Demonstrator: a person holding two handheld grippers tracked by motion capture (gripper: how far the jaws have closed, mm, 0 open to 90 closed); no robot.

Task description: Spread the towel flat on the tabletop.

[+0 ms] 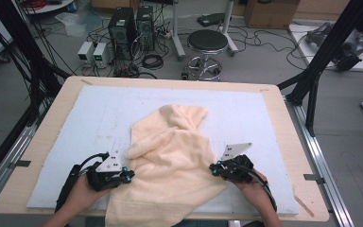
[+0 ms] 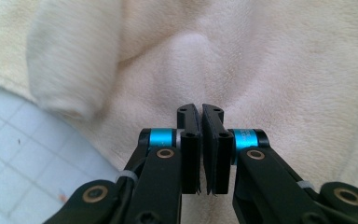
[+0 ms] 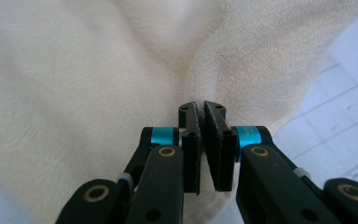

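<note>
**Two handheld grippers at the edges of a cream towel**

On the pale blue mat (image 1: 99,113) covering a light wooden table (image 1: 283,123), a cream towel (image 1: 170,156) lies rumpled in the middle, its near end hanging over the front edge. At the towel's left edge sits the left gripper (image 1: 128,177), held in a person's left hand (image 1: 82,191); at its right edge, the right gripper (image 1: 212,168), held in the right hand (image 1: 255,187). Each carries a grey three-cornered plate. In the left gripper view the black jaws are drawn nearly together with a thin gap, fluffy cloth behind them; whether they pinch the towel cannot be told. The right gripper view shows the same: jaws almost closed against a fold, grasp unclear. Blue rings on the jaws bear small markings too blurred to read. Beyond the table stand a round black stool (image 1: 207,42) and computer towers (image 1: 132,28) amid cables.
</note>
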